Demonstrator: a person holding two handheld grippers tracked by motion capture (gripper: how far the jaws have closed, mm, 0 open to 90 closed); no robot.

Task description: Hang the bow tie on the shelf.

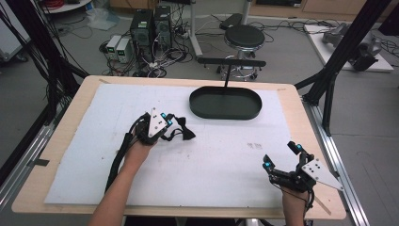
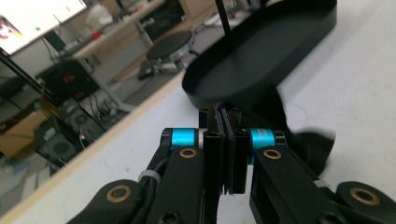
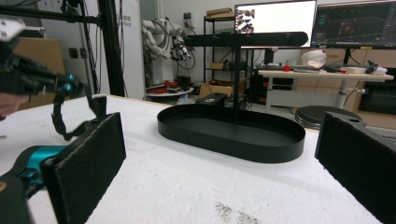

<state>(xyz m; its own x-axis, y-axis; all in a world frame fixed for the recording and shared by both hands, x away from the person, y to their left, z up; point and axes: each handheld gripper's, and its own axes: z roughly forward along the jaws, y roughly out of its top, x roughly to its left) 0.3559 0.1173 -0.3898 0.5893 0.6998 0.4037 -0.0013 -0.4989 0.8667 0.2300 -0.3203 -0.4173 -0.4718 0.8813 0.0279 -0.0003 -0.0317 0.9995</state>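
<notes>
Room: workshop floor with computer towers (image 1: pixel 149 26), a round stool (image 1: pixel 243 36) and cables is seen beyond the far edge of the table (image 1: pixel 56 141).
Surface: a white mat (image 1: pixel 221 160) is laid over the wooden table.
Left tool (image 1: pixel 175 123): held in the person's left hand (image 1: pixel 139 150) above the mat, pointed toward the tray; its jaws are pressed together on a piece of black fabric.
Black fabric (image 1: pixel 187 132): pinched between the left tool's pads, with a flared end hanging just past the tips; in the left gripper view the fabric (image 2: pixel 306 144) is seen spilling out to the right of the closed jaws. In the right gripper view a strap-like loop (image 3: pixel 60 123) is seen dangling below the left tool. Whether the loose end touches the mat cannot be told.
Tray (image 1: pixel 226 115): a black oval tray with a low rim lies just ahead of the left tool's tips, apart from them; a thin upright post (image 1: pixel 227 75) with a crossbar (image 1: pixel 230 61) rises from its far side.
Right tool (image 1: pixel 281 155): held low over the mat, well apart from the left tool, with its jaws spread wide and nothing between them; the tray is seen ahead of it between the two pads in the right gripper view.
</notes>
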